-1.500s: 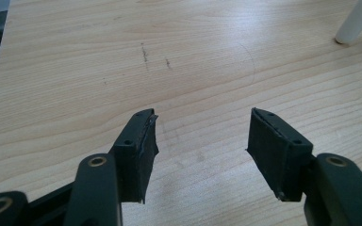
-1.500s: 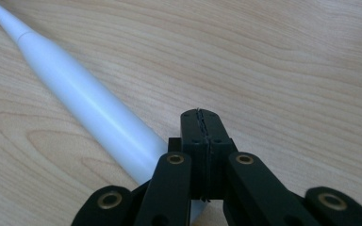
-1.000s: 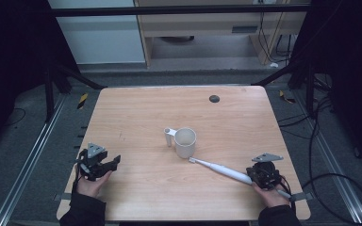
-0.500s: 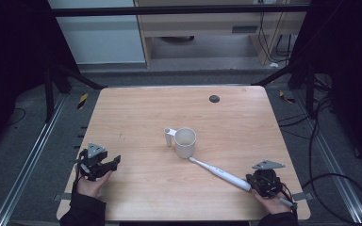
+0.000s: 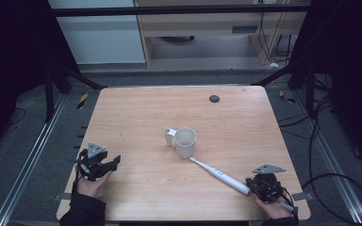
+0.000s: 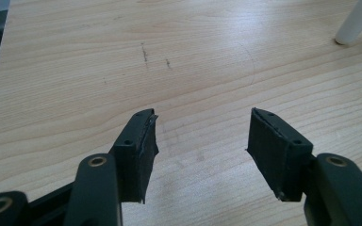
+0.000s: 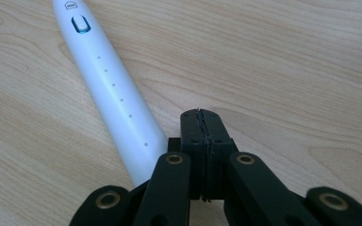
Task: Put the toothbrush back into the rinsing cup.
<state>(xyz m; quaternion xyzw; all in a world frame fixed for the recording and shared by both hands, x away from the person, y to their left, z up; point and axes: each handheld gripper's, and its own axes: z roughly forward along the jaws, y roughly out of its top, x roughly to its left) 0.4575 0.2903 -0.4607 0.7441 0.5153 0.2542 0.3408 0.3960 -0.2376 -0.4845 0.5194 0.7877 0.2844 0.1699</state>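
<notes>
A cream mug (image 5: 185, 142) stands near the table's middle, its handle (image 6: 353, 21) pointing left. A white electric toothbrush (image 5: 219, 175) lies flat on the wood, head by the mug's base and handle (image 7: 108, 80) reaching toward the front right. My right gripper (image 5: 258, 182) rests at the handle's end. Its jaws (image 7: 201, 117) are shut on nothing, and the toothbrush lies just to their left. My left gripper (image 5: 114, 161) sits near the front left edge. It is open (image 6: 201, 136) over bare wood, well away from the mug.
A small dark round disc (image 5: 214, 98) lies at the table's (image 5: 136, 117) far side. Metal rails and cables run along the floor on both sides. The front edge is close behind both hands.
My right gripper has drawn back toward the front edge. The toothbrush's handle end has swung nearer with it while the head stayed by the mug. The left gripper has not moved.
</notes>
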